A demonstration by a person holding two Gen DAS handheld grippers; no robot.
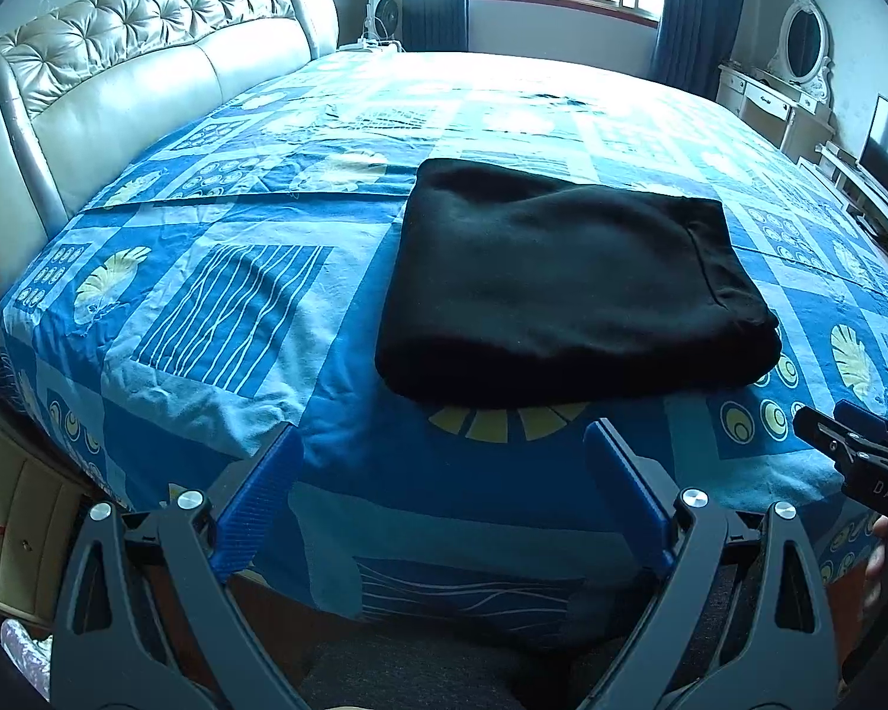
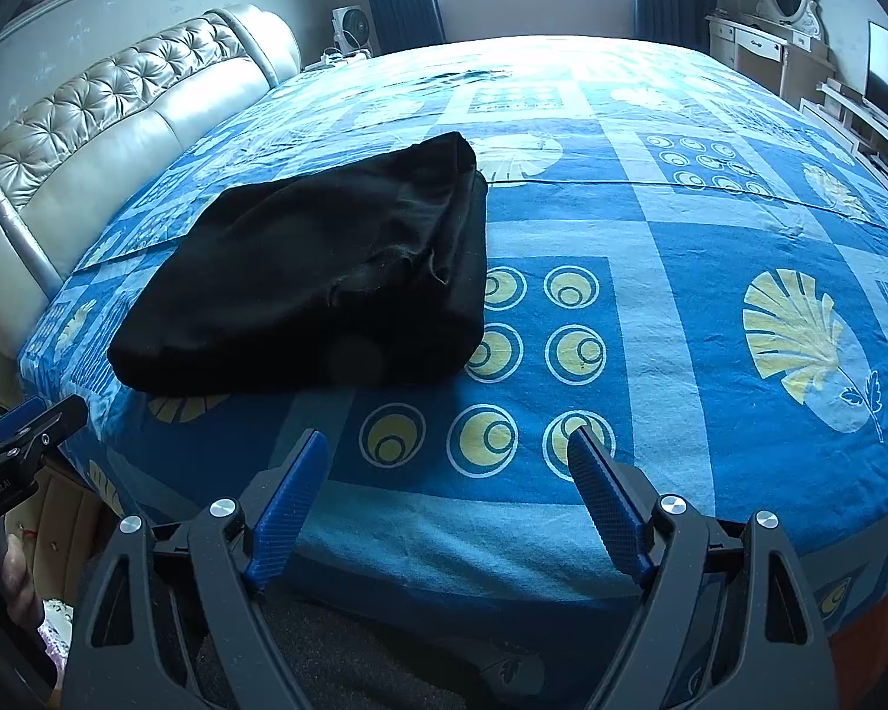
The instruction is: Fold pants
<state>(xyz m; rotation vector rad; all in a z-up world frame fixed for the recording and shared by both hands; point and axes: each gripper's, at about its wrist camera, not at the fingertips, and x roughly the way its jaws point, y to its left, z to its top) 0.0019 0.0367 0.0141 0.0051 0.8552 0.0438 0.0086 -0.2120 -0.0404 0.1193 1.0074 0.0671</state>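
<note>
At far left stands the tufted beige leather headboard (image 1: 148, 47), with the blue patchwork bedsheet (image 1: 219, 296) spreading rightward from it. The left gripper (image 1: 444, 473) hovers near the bed's front edge, its ribbed blue fingers (image 1: 260, 509) spread wide and holding nothing. Just beyond it the black fabric pants (image 1: 568, 284) lie in a compact, layered rectangle on the sheet, apparently already folded. Further right, the right gripper (image 2: 450, 473) likewise gapes empty, clear of the bundle, probably so it lies undisturbed.
</note>
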